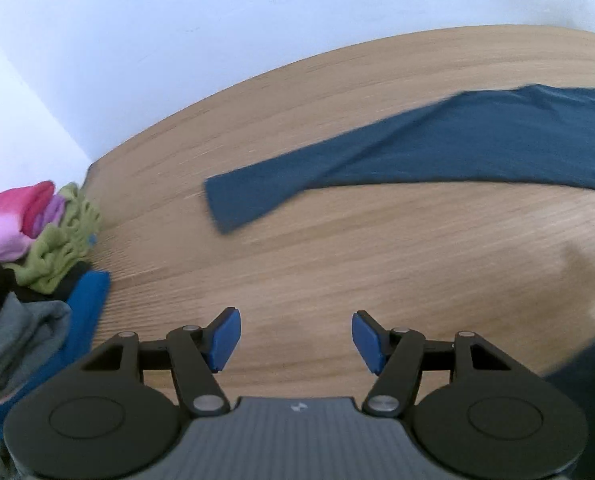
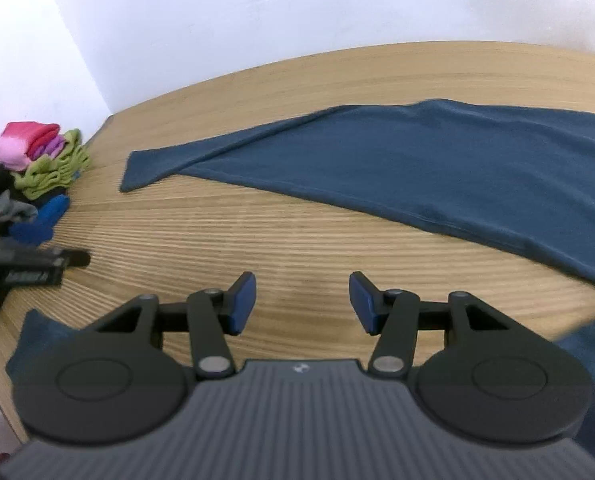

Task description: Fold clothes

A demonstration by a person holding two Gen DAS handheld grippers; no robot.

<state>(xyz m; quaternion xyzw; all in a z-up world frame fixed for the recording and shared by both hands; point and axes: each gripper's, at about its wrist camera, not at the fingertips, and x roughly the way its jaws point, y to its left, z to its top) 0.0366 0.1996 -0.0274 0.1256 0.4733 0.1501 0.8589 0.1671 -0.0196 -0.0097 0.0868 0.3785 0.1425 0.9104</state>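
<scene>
A dark teal long-sleeved garment (image 2: 417, 168) lies spread flat on the wooden table (image 2: 257, 240), one sleeve (image 1: 281, 188) stretched out to the left. More of its teal cloth shows at the lower left (image 2: 37, 344) and lower right of the right wrist view. My left gripper (image 1: 296, 338) hovers open over bare wood, short of the sleeve's cuff. My right gripper (image 2: 302, 304) is open too, above bare wood near the garment's lower edge, holding nothing. The left gripper's black body (image 2: 29, 268) pokes in at the left of the right wrist view.
A pile of clothes (image 1: 37, 252) sits at the table's left end: pink, green, blue, grey and black pieces, seen also as the pile (image 2: 37, 168) in the right wrist view. A white wall (image 1: 217, 20) runs behind the table's far edge.
</scene>
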